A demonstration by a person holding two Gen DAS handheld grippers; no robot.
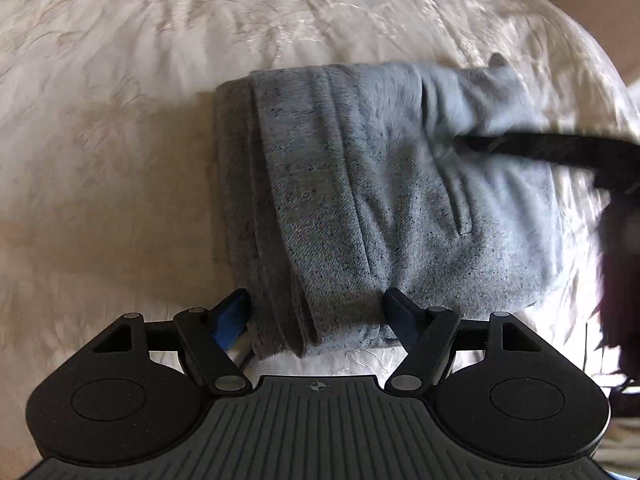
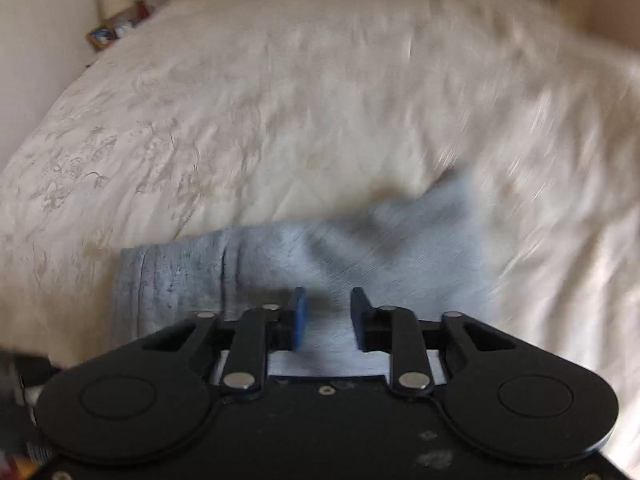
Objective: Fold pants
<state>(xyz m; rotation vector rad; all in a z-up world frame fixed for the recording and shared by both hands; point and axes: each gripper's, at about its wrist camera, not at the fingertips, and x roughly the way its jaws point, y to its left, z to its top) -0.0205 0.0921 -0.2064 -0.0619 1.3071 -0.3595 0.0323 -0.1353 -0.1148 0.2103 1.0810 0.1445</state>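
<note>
The left claw (image 1: 316, 312) grips the near edge of the folded grey pants (image 1: 384, 184), which lie on the cream bed (image 1: 120, 120). The right claw (image 2: 329, 318) hovers over the pants, jaws narrowly apart and holding nothing; this view is blurred.

My left gripper (image 1: 318, 316) is matte black: two round side housings, a ribbed grey deck with a small crosshair mark, silver pivot pins, one blue pad. My right gripper (image 2: 329, 318) matches, with a smooth, scuffed deck and small screws.
</note>
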